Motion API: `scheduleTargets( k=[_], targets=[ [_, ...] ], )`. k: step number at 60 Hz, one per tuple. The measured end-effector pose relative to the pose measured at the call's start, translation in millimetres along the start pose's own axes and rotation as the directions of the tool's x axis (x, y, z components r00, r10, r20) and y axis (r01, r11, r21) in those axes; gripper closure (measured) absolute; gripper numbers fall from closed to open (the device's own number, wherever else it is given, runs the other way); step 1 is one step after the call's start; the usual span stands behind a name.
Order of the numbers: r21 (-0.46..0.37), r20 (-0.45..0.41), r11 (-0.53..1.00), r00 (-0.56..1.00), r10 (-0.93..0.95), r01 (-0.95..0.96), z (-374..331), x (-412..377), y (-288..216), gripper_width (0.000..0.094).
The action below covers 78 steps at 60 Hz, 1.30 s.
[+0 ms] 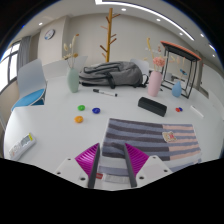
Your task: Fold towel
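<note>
In the gripper view we look across a white table (60,125). The striped towel (150,140) lies flat on it, just ahead of the fingers and reaching off to their right, with its near edge running under the fingertips. Our gripper (111,160) hangs low over that near edge, tilted slightly down toward the table. The two magenta pads (88,157) stand apart with a strip of towel showing between them; we cannot tell whether the fingertips touch the cloth.

Of containers, we see a grey backpack (112,73) lying at the far side of the table, its contents hidden. A pink cup (156,82) and a blue cup (178,90) stand beyond the towel to the right; what is in them we cannot tell. A black case (152,105) lies closed between the backpack and the towel.

Small coloured pieces, orange (79,119) and blue (96,110) among them, sit on the table left of the towel.
</note>
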State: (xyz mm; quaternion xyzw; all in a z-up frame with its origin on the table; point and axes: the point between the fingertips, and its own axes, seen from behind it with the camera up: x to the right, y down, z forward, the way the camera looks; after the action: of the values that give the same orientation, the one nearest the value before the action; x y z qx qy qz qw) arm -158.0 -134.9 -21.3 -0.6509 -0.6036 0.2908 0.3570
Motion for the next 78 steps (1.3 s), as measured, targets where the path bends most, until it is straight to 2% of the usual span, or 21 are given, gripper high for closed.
scheduleTargets(
  k=[3, 8, 15, 26, 36, 46, 51, 53, 55, 56, 58, 59, 62, 66, 71, 78],
  targets=[
    [0.007, -0.039, 0.999, 0.998, -0.044, 0.044, 1, 4, -1, 0.0894],
    [-0.009, -0.062, 0.995, 0.993, -0.103, 0.103, -7, -3, 3, 0.0902],
    [-0.033, 0.097, 0.999, 0.995, -0.039, 0.042, -38, -56, 6, 0.0904],
    [0.059, 0.235, 0.996, 0.971, 0.044, -0.06, -112, -82, -54, 0.0904],
    [0.1, 0.211, 0.984, 0.97, 0.121, -0.145, -122, -10, -102, 0.0904],
    [0.035, 0.11, 0.992, 0.987, 0.116, -0.121, -74, 83, -71, 0.0888],
    [0.005, 0.068, 0.997, 0.995, 0.078, -0.078, -53, 107, -48, 0.082],
    [-0.018, 0.073, 0.996, 0.994, 0.086, -0.085, -47, 109, -38, 0.0733],
    [-0.033, 0.085, 0.995, 0.992, 0.096, -0.094, -45, 111, -29, 0.056],
    [-0.039, 0.085, 0.995, 0.992, 0.098, -0.095, -44, 112, -27, 0.043],
    [-0.04, 0.082, 0.995, 0.992, 0.092, -0.089, -47, 115, -27, 0.0103],
    [-0.038, 0.075, 0.996, 0.993, 0.088, -0.085, -50, 118, -29, 0.0093],
    [-0.03, 0.06, 0.997, 0.995, 0.078, -0.076, -63, 125, -37, 0.0141],
    [0.002, 0.054, 0.997, 0.996, 0.075, -0.075, -101, 130, -54, 0.0074],
    [0.003, 0.052, 0.998, 0.997, 0.059, -0.059, -168, 134, -69, 0.0089],
    [-0.03, -0.031, 0.999, 0.999, 0.033, -0.034, -278, 153, -69, 0.0087]
  ],
)
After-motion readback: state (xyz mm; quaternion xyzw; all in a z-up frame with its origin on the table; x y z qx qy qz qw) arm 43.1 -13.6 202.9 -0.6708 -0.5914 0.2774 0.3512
